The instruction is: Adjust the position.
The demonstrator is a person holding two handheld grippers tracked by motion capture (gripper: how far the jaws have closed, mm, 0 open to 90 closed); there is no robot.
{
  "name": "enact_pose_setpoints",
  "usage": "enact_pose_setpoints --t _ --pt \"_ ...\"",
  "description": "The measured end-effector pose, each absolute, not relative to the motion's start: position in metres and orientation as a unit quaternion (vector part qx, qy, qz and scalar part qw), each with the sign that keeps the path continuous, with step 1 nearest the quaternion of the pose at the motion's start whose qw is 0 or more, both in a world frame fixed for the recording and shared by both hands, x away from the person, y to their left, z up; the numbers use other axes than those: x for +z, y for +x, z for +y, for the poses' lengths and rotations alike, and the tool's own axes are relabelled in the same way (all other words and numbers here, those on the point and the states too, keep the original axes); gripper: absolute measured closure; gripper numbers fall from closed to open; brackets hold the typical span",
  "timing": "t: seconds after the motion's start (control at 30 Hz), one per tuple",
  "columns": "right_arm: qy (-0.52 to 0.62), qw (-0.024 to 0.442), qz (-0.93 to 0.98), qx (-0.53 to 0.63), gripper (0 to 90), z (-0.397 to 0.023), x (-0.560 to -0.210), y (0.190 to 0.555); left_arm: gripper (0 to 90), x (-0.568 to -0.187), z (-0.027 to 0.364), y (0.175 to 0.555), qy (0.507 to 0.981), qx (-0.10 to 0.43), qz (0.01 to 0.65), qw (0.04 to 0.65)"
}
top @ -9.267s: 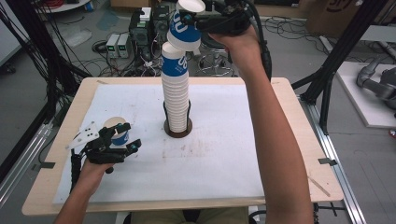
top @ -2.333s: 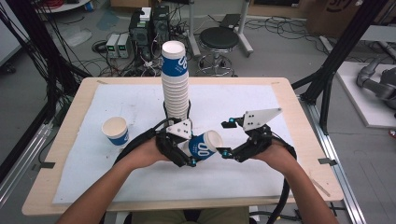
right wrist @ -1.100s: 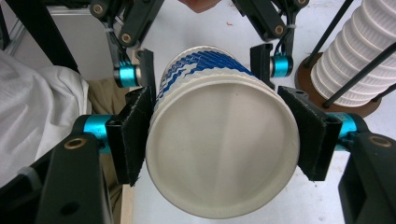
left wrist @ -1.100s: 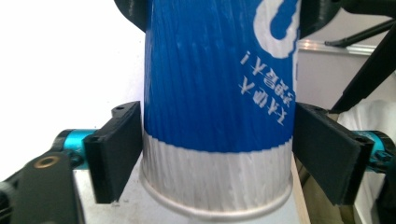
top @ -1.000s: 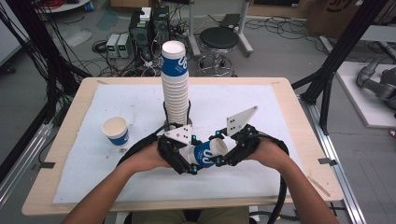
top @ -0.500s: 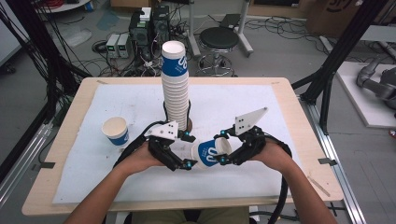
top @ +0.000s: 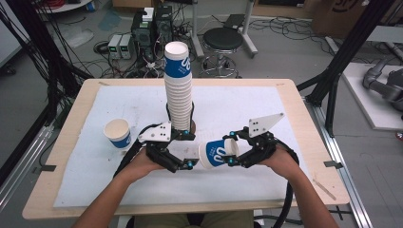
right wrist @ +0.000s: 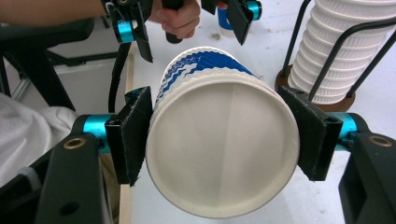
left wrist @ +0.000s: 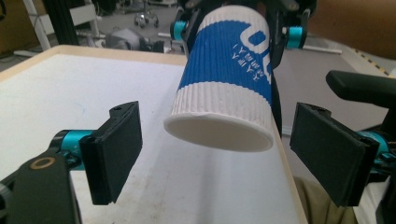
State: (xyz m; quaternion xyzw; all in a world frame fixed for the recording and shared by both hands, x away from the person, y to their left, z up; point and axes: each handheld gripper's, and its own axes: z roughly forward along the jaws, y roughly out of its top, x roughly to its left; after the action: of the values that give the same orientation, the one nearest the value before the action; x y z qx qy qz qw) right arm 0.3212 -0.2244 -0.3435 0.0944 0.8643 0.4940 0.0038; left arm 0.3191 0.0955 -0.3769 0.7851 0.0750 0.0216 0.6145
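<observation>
A blue and white ribbed paper cup lies on its side above the white sheet. My right gripper is shut on it near the mouth, a pad pressing each side. In the right gripper view the cup's mouth faces the camera between that gripper's pads. My left gripper is open, and its jaws have just been opening. In the left gripper view the cup's base sits in front of the gap of the left gripper, touching neither pad.
A tall stack of the same cups stands in a black wire holder behind the grippers, close to the right gripper's far side. One lone cup stands upright at the left. The white sheet covers the wooden table.
A second ago both grippers met at the cup. The left jaws have come off it and the hands have drawn apart, the cup going right with the right gripper.
</observation>
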Motion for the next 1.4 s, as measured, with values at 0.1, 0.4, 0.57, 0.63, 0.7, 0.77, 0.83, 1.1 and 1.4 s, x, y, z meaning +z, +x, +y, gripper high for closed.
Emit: enact_pose_setpoints --t 0.1,0.4,0.57,0.63,0.7,0.77,0.83,1.1,1.4 --pt "0.099 0.004 0.856 0.507 30.5 -0.228 -0.349 0.321 17.0 -0.379 0.097 0.318 0.776 0.022 0.078 0.625" --pt "0.114 -0.002 0.831 0.545 30.5 -0.236 -0.363 0.318 16.3 -0.385 0.096 0.315 0.757 0.016 0.082 0.648" --pt "0.117 -0.01 0.82 0.561 30.5 -0.238 -0.368 0.316 16.1 -0.387 0.093 0.314 0.754 0.014 0.08 0.652" --pt "0.116 -0.01 0.817 0.564 30.5 -0.237 -0.37 0.316 16.2 -0.387 0.091 0.314 0.751 0.014 0.077 0.655" --pt "0.115 -0.015 0.816 0.567 30.5 -0.236 -0.37 0.316 16.2 -0.388 0.09 0.314 0.75 0.014 0.076 0.657" --pt "0.115 -0.017 0.813 0.57 30.5 -0.235 -0.371 0.315 16.2 -0.388 0.088 0.314 0.75 0.016 0.074 0.657" --pt "0.113 -0.02 0.811 0.573 30.5 -0.235 -0.371 0.315 16.0 -0.388 0.087 0.314 0.748 0.017 0.075 0.659" --pt "0.117 -0.029 0.804 0.582 30.5 -0.234 -0.373 0.316 15.8 -0.388 0.082 0.312 0.742 0.016 0.062 0.667" --pt "0.118 -0.045 0.791 0.598 30.6 -0.233 -0.374 0.317 14.0 -0.39 0.078 0.313 0.737 0.02 0.061 0.672"
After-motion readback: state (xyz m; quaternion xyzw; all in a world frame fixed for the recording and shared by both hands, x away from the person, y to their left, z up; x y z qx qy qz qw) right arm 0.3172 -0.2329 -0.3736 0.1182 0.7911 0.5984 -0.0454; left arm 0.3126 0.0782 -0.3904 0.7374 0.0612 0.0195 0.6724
